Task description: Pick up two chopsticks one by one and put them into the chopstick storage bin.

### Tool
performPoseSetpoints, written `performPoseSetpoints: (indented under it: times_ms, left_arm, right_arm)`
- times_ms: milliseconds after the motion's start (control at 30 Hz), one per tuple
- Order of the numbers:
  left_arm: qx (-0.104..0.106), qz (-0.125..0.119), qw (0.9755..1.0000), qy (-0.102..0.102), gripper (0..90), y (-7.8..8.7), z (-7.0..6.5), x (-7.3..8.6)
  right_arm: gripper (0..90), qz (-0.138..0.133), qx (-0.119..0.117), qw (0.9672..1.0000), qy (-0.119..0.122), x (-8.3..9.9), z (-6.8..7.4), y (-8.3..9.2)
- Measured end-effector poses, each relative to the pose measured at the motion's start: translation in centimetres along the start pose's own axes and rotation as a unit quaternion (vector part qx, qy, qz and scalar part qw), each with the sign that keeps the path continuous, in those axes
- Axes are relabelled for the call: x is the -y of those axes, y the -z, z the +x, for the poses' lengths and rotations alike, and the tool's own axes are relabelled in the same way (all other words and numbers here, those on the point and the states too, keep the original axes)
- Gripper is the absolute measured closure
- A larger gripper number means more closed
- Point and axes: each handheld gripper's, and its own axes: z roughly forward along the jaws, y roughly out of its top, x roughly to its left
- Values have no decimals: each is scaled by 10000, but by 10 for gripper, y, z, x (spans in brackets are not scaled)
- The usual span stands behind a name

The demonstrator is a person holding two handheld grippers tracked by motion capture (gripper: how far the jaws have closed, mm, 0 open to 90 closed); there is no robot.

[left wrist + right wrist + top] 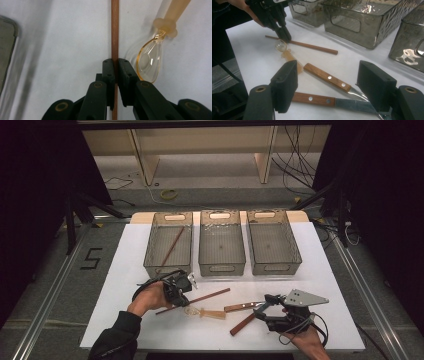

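Chopstick (115, 30): lies on the white table (125, 270), pinched by the left gripper (115, 65).
Right gripper (327, 82): wide, hovering over two knives (329, 78).
Spoon (150, 60): just beside the chopstick.
Progress: seemingly sorting; one stick (172, 245) in the left bin (150, 245), rest remain.

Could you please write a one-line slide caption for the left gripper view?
Left gripper shut on a brown chopstick lying on the white table, beside a clear amber spoon.
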Motion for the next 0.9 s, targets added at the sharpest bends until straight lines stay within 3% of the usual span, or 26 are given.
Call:
performPoseSetpoints:
  times_ms: [167,467,733,900]
  left_arm:
    - [-60,44,9999,-77,837,0,-2,-1]
    - [-192,-114,9997,-71,840,6,-3,-2]
    - [-378,-551,9978,-22,840,30,-6,-3]
    - [-546,-1009,9933,149,840,52,-5,-1]
  right_arm:
    - [337,1,0,10000,-1,0,0,0]
    - [338,-16,17,10000,-4,0,0,1]
    - [338,-20,20,10000,-9,0,0,1]
    - [338,-6,18,10000,-12,0,-1,1]
